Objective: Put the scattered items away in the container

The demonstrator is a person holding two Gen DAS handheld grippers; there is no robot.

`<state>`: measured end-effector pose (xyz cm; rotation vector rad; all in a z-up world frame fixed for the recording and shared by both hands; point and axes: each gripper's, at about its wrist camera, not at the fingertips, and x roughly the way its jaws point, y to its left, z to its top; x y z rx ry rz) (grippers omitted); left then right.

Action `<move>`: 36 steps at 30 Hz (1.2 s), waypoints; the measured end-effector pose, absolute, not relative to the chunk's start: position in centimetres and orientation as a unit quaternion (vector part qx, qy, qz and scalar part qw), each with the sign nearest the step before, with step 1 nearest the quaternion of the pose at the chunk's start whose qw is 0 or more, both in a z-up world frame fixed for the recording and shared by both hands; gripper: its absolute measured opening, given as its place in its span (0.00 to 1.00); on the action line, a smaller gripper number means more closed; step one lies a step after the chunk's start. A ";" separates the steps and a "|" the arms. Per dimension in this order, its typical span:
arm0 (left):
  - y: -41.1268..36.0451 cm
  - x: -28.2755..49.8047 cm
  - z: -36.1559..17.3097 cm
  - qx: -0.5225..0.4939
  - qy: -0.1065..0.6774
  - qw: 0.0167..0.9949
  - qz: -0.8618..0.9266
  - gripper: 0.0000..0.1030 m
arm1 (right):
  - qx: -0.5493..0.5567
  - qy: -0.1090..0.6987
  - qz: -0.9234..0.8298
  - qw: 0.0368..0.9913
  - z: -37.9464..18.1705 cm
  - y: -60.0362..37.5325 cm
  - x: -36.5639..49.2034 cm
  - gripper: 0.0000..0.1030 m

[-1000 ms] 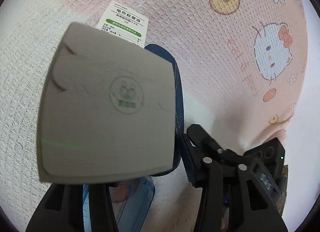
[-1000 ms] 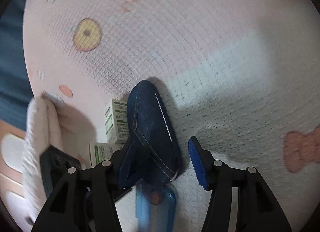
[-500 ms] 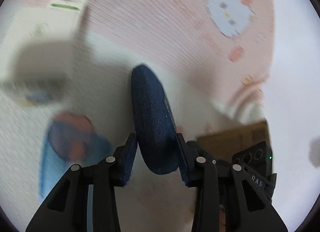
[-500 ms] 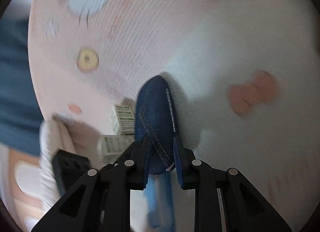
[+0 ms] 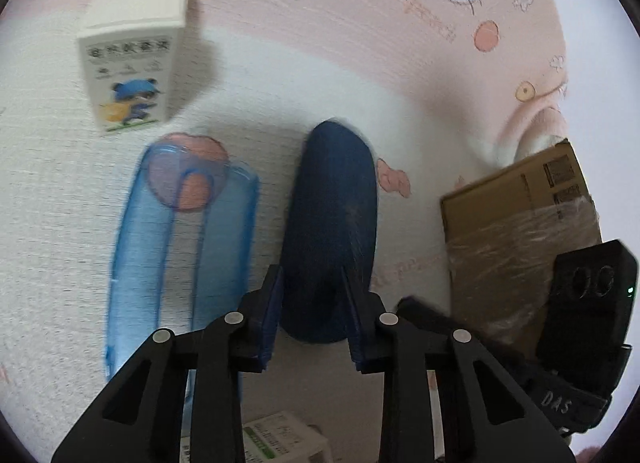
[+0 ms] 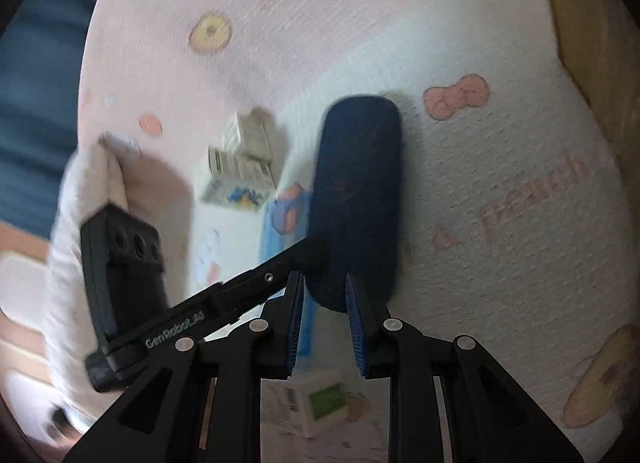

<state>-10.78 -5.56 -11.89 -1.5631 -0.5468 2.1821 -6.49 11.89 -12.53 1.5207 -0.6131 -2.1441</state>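
Observation:
A dark blue denim pouch [image 5: 332, 231] is held above a pink and white blanket. My left gripper [image 5: 312, 323] is shut on its near end. My right gripper [image 6: 326, 323] is shut on the same pouch [image 6: 356, 199], beside the left gripper's fingers. A clear blue plastic case [image 5: 180, 247] lies on the blanket left of the pouch. A white box with a blue cartoon bear [image 5: 132, 59] lies beyond it. A white and green box [image 5: 280, 439] lies below the grippers. A brown cardboard box [image 5: 520, 223] stands at the right.
In the right wrist view, several small white boxes [image 6: 240, 159] lie on the blanket [image 6: 500, 203] left of the pouch, and a white and green box [image 6: 320, 399] lies under the gripper. A rolled white blanket edge [image 6: 80, 191] rises at the left.
The grey box the left gripper held a second ago is gone from it. Both grippers have shut on the blue pouch and lifted it; the view has shifted over the blanket.

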 end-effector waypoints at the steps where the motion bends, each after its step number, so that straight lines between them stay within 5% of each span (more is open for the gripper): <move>1: -5.8 -10.7 -11.7 -0.557 -0.195 0.194 0.784 0.30 | 0.543 -0.202 -0.787 0.214 -12.1 11.8 -6.6 0.19; 14: -6.2 -8.6 -11.0 -0.545 -0.165 0.146 0.809 0.31 | 0.507 -0.143 -0.834 0.160 -10.6 13.0 -11.9 0.19; 21: -5.2 -7.1 -12.5 -0.568 -0.142 0.120 0.802 0.15 | 0.574 -0.264 -0.751 0.192 -13.0 12.8 -16.9 0.20; 36: -5.6 -8.9 -13.9 -0.611 -0.166 0.120 0.765 0.12 | 0.605 -0.191 -0.754 0.170 -15.3 11.7 -21.8 0.20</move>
